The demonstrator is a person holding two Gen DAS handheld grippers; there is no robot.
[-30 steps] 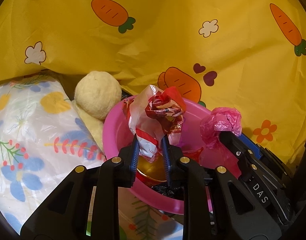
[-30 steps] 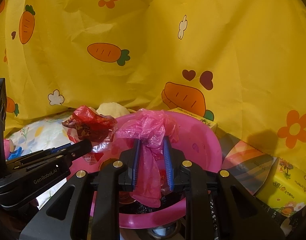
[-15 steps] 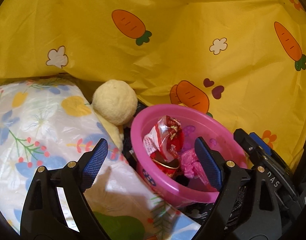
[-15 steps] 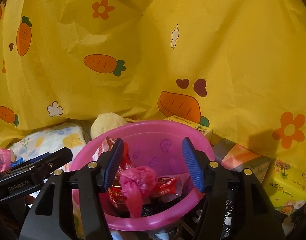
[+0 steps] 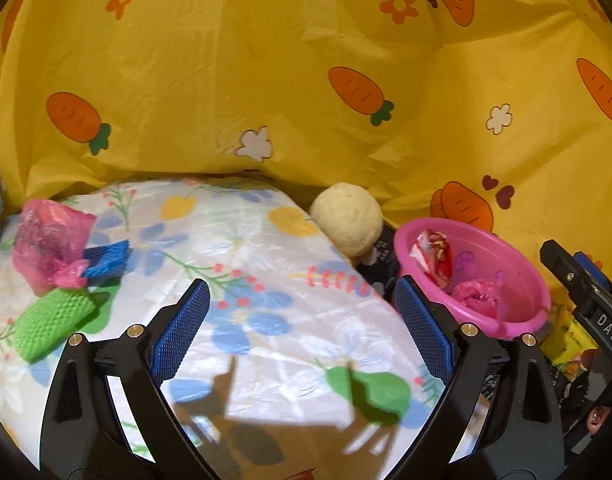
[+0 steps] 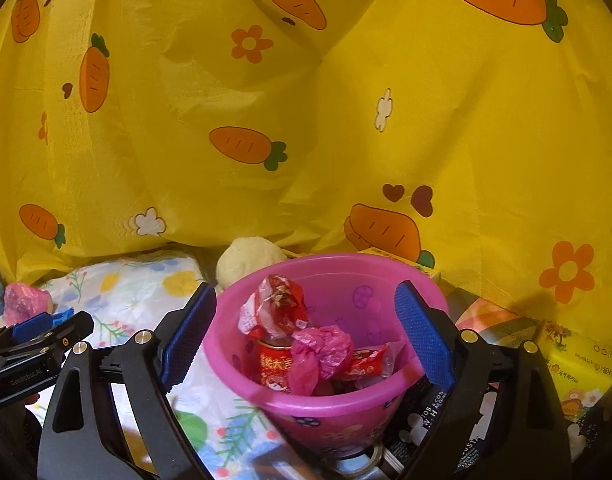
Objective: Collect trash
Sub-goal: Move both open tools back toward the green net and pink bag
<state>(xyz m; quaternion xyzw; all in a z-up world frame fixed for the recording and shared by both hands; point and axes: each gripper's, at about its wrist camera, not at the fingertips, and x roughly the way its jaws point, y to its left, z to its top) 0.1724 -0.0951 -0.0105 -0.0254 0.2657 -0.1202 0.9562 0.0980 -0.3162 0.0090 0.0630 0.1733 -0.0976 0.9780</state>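
My left gripper (image 5: 302,320) hangs over a floral sheet (image 5: 246,264), its jaws still opening with nothing between them. The pink bowl (image 5: 525,312) stands to its right and holds a red wrapper (image 5: 431,256) and a crumpled pink bag (image 5: 475,294). My right gripper (image 6: 306,336) is right in front of the pink bowl (image 6: 329,400), jaws opening and empty. In the bowl lie the red wrapper (image 6: 278,308), the pink bag (image 6: 317,352) and a red can (image 6: 274,364). Another pink bag (image 5: 46,240) lies at the sheet's far left.
A blue sponge (image 5: 106,258) and a green sponge (image 5: 52,320) lie beside the far pink bag. A cream ball (image 5: 345,218) sits left of the bowl. A yellow carrot-print cloth (image 6: 306,120) hangs behind. A yellow tissue pack (image 6: 577,372) and boxes stand at the right.
Both grippers opened and dropped their loads, the red wrapper and the pink bag, into the bowl. The left gripper swung left, away from the bowl; the right drew back slightly.
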